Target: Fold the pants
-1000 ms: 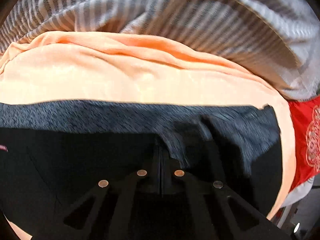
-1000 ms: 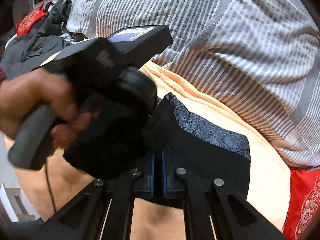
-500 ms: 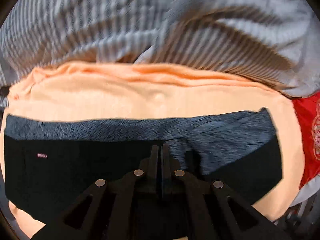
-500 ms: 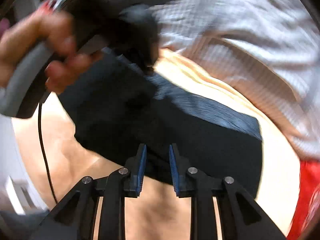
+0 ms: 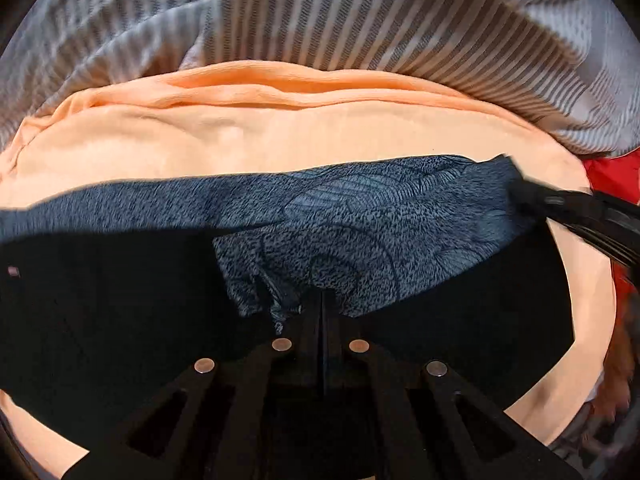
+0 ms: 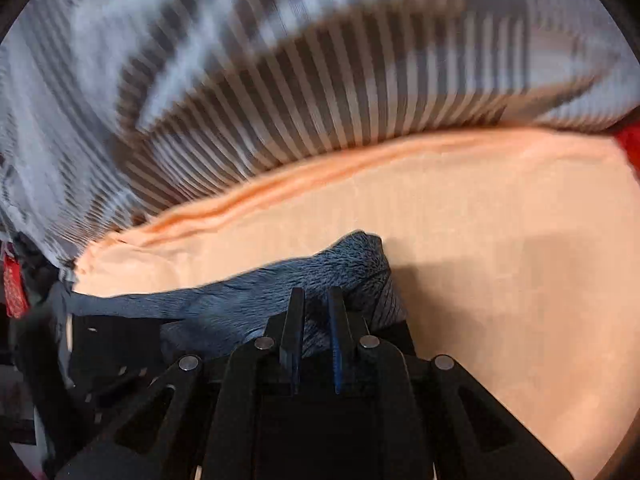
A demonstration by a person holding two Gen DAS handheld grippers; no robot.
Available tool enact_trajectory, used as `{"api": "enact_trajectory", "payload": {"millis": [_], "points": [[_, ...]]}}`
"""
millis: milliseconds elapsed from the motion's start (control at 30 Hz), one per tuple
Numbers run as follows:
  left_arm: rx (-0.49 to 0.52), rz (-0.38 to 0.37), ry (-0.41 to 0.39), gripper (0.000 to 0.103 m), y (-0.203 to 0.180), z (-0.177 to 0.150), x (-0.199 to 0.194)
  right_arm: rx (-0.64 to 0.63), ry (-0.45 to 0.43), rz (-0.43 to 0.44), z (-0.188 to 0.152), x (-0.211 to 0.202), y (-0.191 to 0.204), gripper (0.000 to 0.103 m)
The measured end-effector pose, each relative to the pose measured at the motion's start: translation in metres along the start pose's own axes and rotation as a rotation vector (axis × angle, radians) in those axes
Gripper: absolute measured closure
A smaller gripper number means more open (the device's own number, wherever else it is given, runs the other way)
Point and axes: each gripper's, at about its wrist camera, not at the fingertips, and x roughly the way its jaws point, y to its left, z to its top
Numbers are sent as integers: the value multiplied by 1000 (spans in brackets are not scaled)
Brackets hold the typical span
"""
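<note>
The pants (image 5: 120,300) are black with a blue-grey patterned inner side (image 5: 360,216), lying folded on a peach cloth (image 5: 280,140). My left gripper (image 5: 322,300) is shut on the near edge of the turned-back patterned layer. My right gripper (image 6: 316,300) has its jaws a little apart around the far right corner of the pants (image 6: 352,264), fabric between the fingers. The right gripper's fingers (image 5: 560,204) also show at the right of the left wrist view, at that same corner.
A grey striped duvet (image 5: 360,20) is bunched behind the peach cloth. Red fabric (image 5: 612,172) lies at the right edge. In the right wrist view the duvet (image 6: 280,80) fills the top, and dark clothes (image 6: 32,280) sit at the far left.
My right gripper opened, left the pants' near edge and moved to their far right corner. My left gripper stayed shut on the fabric and the patterned layer has spread wider.
</note>
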Motion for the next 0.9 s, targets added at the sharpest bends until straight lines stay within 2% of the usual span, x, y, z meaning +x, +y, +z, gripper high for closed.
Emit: {"api": "enact_trajectory", "payload": {"millis": [67, 167, 267, 333, 467, 600, 800, 900], "points": [[16, 22, -17, 102, -2, -6, -1, 10, 14, -10, 1, 21, -7, 98], [25, 46, -31, 102, -3, -15, -5, 51, -27, 15, 5, 22, -13, 98], [11, 37, -31, 101, -1, -20, -7, 108, -24, 64, 4, 6, -20, 93], [23, 46, -30, 102, 1, -24, -10, 98, -31, 73, -7, -13, -23, 89], [65, 74, -46, 101, -6, -33, -7, 69, -21, 24, -52, -52, -47, 87], [39, 69, -40, 101, 1, -36, -6, 93, 5, -17, -84, -69, -66, 87], [67, 98, -42, 101, -6, -34, -7, 43, -17, -13, -83, -68, -51, 87], [56, 96, -41, 101, -7, -33, -5, 13, 48, -63, -85, -46, -50, 88]]}}
